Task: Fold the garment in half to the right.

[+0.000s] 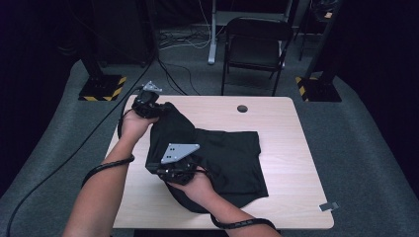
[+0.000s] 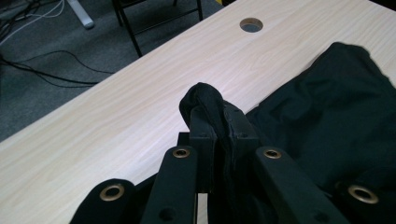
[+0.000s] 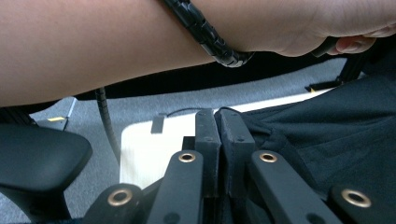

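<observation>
High view: my left gripper (image 1: 146,102) and right gripper (image 1: 174,167) hide the black shorts' (image 1: 232,158) left edge; shorts lie lengthwise left-right on the tabletop (image 1: 291,143). Left gripper view: fingers pinching a cloth fold. Right gripper view: fingers pressed on cloth, forearm blocks the far side.

Both forearms are bare, each looped by a ribbed black cable (image 1: 106,167); black jaws carry brass-ringed screw holes (image 2: 180,152).

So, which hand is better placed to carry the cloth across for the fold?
Probably the left: the left gripper pinches the black garment at its far corner. The right gripper grips nearer the middle.
</observation>
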Available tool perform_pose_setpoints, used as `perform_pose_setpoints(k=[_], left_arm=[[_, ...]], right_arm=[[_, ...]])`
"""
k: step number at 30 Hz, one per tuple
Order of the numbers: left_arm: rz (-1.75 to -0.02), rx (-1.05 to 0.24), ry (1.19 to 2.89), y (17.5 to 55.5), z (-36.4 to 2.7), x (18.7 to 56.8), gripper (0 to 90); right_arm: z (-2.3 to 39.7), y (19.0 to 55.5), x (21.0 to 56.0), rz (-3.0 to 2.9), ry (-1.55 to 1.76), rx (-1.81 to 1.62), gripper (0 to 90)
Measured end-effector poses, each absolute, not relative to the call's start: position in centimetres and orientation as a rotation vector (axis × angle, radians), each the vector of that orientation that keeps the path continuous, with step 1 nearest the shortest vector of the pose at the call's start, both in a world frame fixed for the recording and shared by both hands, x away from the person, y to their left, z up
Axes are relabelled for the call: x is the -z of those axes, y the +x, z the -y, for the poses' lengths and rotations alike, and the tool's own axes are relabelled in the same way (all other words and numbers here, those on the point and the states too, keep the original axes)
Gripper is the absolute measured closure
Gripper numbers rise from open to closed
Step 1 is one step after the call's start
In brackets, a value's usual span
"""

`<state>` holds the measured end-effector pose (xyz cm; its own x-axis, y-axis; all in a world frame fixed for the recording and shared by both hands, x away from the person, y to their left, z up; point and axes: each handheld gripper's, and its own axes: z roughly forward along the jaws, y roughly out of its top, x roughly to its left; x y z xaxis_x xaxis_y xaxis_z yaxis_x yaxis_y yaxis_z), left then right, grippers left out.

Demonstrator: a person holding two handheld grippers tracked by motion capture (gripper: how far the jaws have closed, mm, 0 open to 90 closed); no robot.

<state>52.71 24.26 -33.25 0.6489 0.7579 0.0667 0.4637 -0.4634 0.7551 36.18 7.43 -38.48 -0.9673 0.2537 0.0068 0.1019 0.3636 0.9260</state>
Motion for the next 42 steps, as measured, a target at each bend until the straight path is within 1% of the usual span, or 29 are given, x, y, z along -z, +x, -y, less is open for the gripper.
perform_pose_setpoints(k=[6,11,19,32,42], left_arm=[[-0.95,-0.546,2.168,52.4,-25.0,30.7,83.3],[-0.978,-0.561,2.179,52.4,-25.1,29.7,83.3],[-0.978,-0.539,2.186,52.7,-23.7,30.6,83.3],[-0.978,-0.502,2.156,53.2,-21.4,32.0,83.3],[-0.96,-0.5,2.12,53.1,-20.3,32.1,83.3]], right_arm=[[-8.1,36.1,36.6,-2.443,0.292,-1.724,86.8],[-8.7,36.0,35.5,-2.416,0.274,-1.76,86.8],[-7.4,36.2,36.4,-2.425,0.288,-1.761,86.8],[-4.0,36.2,37.6,-2.403,0.354,-1.788,86.8],[-2.8,36.1,37.7,-2.379,0.381,-1.811,86.8]])
